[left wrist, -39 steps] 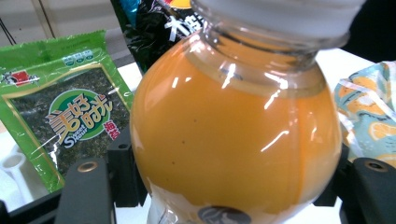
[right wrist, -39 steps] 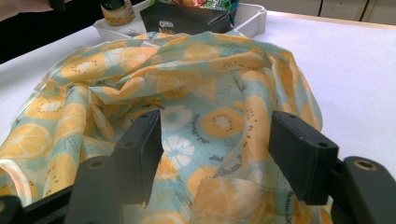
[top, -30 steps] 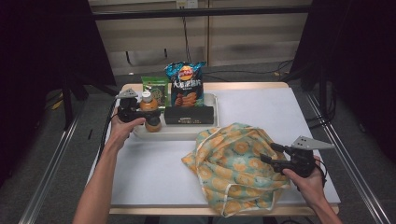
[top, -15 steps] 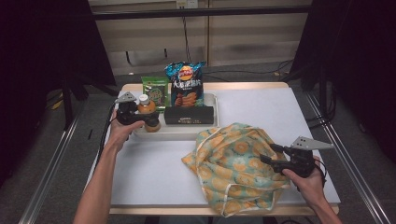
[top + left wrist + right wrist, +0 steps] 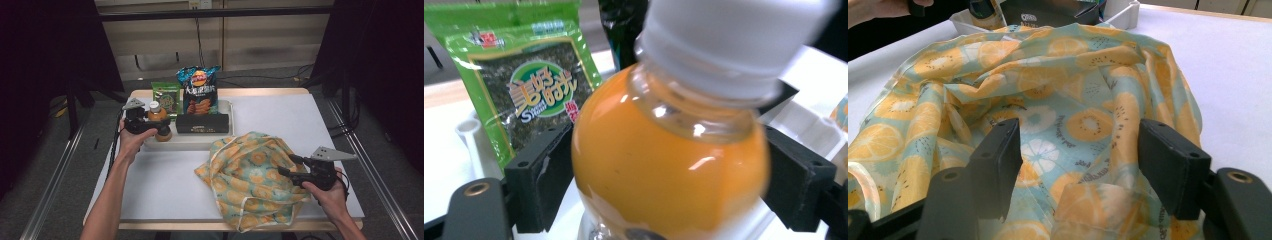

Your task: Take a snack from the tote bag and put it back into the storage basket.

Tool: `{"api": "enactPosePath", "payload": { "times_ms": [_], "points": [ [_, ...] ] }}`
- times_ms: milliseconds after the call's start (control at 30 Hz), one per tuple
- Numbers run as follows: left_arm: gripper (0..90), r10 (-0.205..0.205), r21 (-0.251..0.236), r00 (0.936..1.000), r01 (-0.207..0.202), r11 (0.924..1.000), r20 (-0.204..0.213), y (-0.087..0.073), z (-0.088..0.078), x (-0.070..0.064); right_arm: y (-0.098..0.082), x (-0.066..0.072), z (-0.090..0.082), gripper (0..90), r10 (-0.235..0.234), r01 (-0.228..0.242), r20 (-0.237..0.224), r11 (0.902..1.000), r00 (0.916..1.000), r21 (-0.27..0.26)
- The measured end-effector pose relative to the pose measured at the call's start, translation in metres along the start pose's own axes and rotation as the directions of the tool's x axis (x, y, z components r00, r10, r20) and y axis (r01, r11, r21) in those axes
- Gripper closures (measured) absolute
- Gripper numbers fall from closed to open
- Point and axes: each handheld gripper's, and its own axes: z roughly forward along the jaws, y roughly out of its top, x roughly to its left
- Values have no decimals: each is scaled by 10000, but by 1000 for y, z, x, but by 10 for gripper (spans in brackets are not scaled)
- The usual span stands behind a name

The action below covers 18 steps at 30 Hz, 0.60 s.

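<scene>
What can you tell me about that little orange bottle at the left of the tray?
The orange bottle is small, clear plastic, filled with orange drink, with a white screw cap. It stands upright at the left end of the white tray, in front of a green snack packet. The left gripper's black fingers flank its rounded shoulder.

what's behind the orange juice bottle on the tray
Behind the orange juice bottle, the green seaweed snack packet stands upright at the back of the white tray. The bottle covers the packet's right edge, so anything directly behind the bottle is hidden.
</scene>
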Motion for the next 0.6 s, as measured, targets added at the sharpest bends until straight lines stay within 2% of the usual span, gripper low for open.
{"api": "enactPosePath", "payload": {
  "times_ms": [100,167,367,500,600],
  "points": [
    [173,215,195,9991,-208,9996,-367,-2,-2,-5,0,0,1,346,25,-24,-23,10000,10000,39],
    [194,216,162,9986,-208,9997,-488,-3,-2,-8,0,1,1,345,47,-47,-25,10000,10000,31],
    [183,37,58,9950,-31,10000,-995,-2,-3,-15,0,-1,2,344,105,-105,-75,9999,9999,20],
    [151,85,156,9925,-67,9999,-1220,-2,0,-19,-2,-2,2,342,70,-70,-95,10000,9999,38],
    [141,-97,75,9912,108,9999,-1323,-3,3,-21,-2,-2,2,342,104,-104,-107,9999,9999,54]
  ]
}}
